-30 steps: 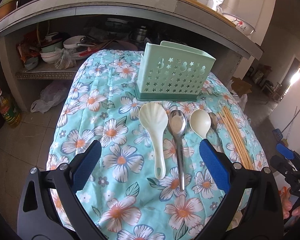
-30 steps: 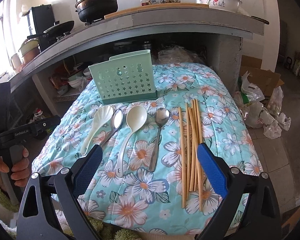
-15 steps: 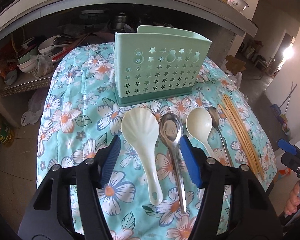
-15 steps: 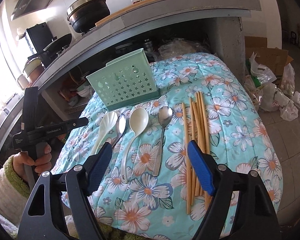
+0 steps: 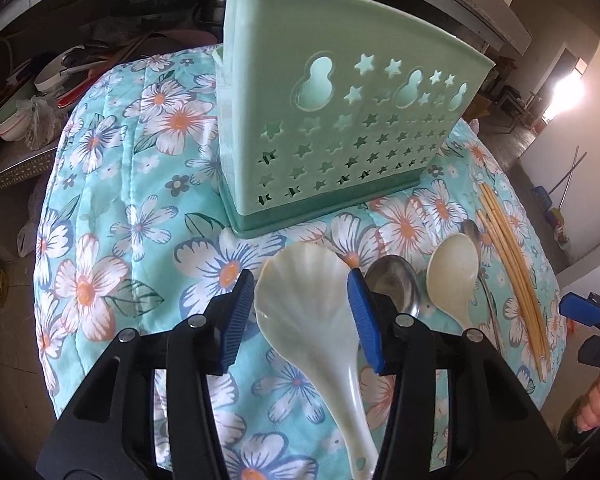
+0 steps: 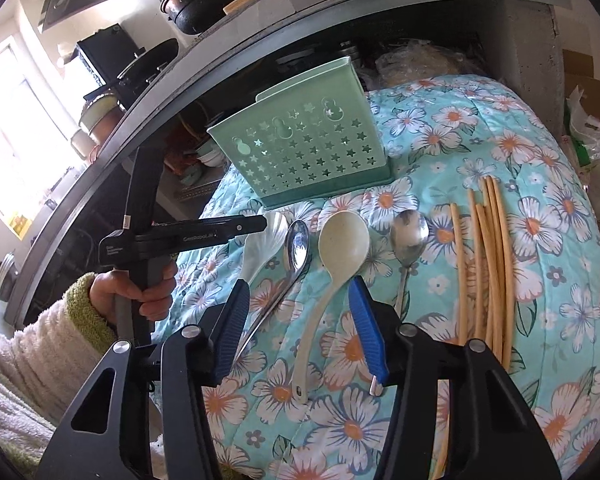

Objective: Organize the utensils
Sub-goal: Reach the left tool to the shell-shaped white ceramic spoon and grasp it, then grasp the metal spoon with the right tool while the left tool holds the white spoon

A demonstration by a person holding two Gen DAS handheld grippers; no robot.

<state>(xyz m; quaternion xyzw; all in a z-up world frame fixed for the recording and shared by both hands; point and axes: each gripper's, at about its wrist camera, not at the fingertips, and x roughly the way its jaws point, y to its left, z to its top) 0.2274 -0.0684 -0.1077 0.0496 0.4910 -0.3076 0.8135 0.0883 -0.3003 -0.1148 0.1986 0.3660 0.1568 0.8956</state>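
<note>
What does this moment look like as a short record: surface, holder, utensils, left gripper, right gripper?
surface: floral cloth
holder: green caddy, upright, nothing seen inside
utensils: shell spoon, metal spoon, cream spoon, second metal spoon, chopsticks, all lying flat
left gripper: jaws just closing, astride shell spoon's bowl, not gripping
right gripper: jaws just closing, above cream spoon's handle, not gripping

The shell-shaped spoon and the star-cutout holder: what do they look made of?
Shell-shaped spoon: likely glossy plastic or melamine, pearly white, slightly translucent, with moulded ribs. Star-cutout holder: matte mint-green plastic, judging by thin moulded walls and clean punched stars, on a darker green base.
</note>
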